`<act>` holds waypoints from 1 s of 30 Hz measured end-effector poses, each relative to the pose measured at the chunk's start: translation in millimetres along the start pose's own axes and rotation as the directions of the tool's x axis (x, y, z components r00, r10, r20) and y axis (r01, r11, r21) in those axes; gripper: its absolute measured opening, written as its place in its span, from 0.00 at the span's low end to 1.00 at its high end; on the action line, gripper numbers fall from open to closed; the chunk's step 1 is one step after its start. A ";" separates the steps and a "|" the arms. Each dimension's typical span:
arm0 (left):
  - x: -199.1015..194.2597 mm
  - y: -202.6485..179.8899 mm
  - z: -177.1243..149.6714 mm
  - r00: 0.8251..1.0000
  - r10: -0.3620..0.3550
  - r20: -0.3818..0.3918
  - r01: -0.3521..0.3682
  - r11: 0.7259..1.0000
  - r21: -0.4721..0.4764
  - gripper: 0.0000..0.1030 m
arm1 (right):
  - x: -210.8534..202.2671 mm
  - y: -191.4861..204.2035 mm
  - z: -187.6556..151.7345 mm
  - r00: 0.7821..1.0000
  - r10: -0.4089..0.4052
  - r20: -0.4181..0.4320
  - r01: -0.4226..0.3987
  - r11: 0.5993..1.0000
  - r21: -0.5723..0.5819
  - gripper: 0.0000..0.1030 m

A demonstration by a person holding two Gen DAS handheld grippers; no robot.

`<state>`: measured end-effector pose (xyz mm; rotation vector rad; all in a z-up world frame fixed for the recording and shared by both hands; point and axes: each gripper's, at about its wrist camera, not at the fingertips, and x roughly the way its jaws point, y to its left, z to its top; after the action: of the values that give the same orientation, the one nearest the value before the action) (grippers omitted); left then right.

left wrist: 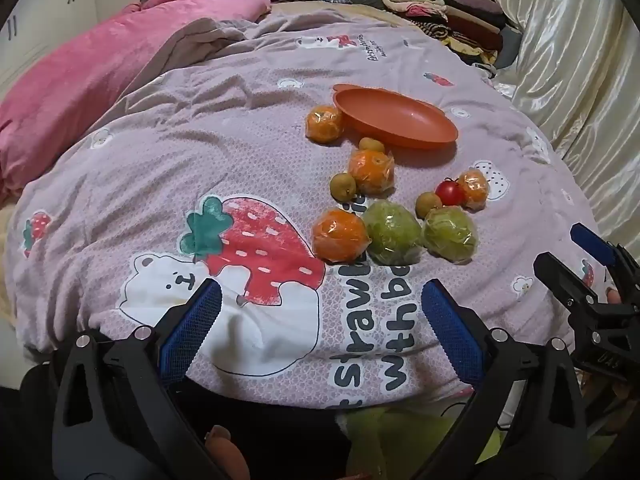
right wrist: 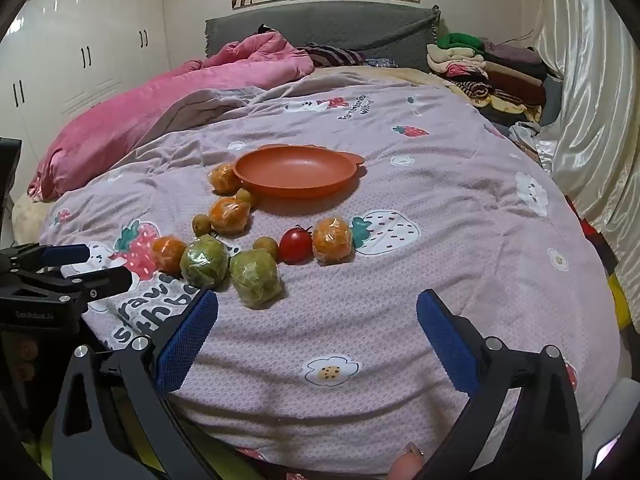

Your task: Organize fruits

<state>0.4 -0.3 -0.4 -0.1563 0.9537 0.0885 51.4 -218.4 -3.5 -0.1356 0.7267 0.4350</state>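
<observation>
While both grippers hover at the near edge of the lilac strawberry-print quilt (right wrist: 400, 280), the left gripper (left wrist: 320, 320) and right gripper (right wrist: 316, 324) gape wide and empty. Mid-quilt lie plastic-wrapped oranges (right wrist: 332, 239), apparently wrapped green fruits (right wrist: 256, 278), a red tomato (right wrist: 295, 245), beside an empty orange plastic dish (right wrist: 296, 170).

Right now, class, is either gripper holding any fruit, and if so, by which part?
Nothing is held. The left gripper and right gripper both stand open above the quilt, short of the fruit, and the orange plate holds nothing.
</observation>
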 end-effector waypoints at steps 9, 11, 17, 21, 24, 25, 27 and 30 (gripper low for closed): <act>-1.3 -2.9 2.7 1.000 -0.006 0.010 0.006 1.000 0.000 0.92 | 0.0 6.3 -0.7 1.000 0.001 0.002 -0.001 1.000 -0.004 0.96; -1.2 -4.4 3.7 1.000 -0.006 0.010 0.006 1.000 0.000 0.92 | -0.8 6.4 -0.6 1.000 0.002 0.000 -0.002 1.000 -0.003 0.96; -1.8 -1.5 2.1 1.000 -0.010 0.014 0.010 1.000 -0.001 0.92 | -2.0 1.9 -0.1 1.000 0.004 0.002 -0.004 1.000 -0.003 0.96; -1.9 -1.2 2.2 1.000 -0.012 0.014 0.012 1.000 -0.001 0.92 | -2.5 2.9 0.6 1.000 0.004 0.002 -0.004 1.000 -0.002 0.96; -1.9 -1.4 2.1 1.000 -0.012 0.015 0.012 1.000 0.000 0.92 | -2.3 3.0 0.8 1.000 0.003 0.002 -0.003 1.000 -0.001 0.96; -2.8 -1.3 2.7 1.000 -0.013 0.014 0.013 1.000 0.000 0.92 | -2.1 3.6 0.8 1.000 0.005 0.001 -0.005 1.000 -0.002 0.96; -3.4 -1.5 3.2 1.000 -0.012 0.013 0.012 1.000 0.000 0.92 | -3.1 6.0 0.3 1.000 0.005 -0.001 -0.005 1.000 -0.002 0.96; -3.3 -1.3 2.6 1.000 -0.012 0.016 0.012 1.000 -0.001 0.92 | -3.0 6.3 1.6 1.000 0.005 -0.004 -0.005 1.000 -0.001 0.96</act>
<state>0.7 -1.1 3.9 -0.1622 0.9364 0.0792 47.7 -213.3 -0.1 -0.1359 0.7303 0.4405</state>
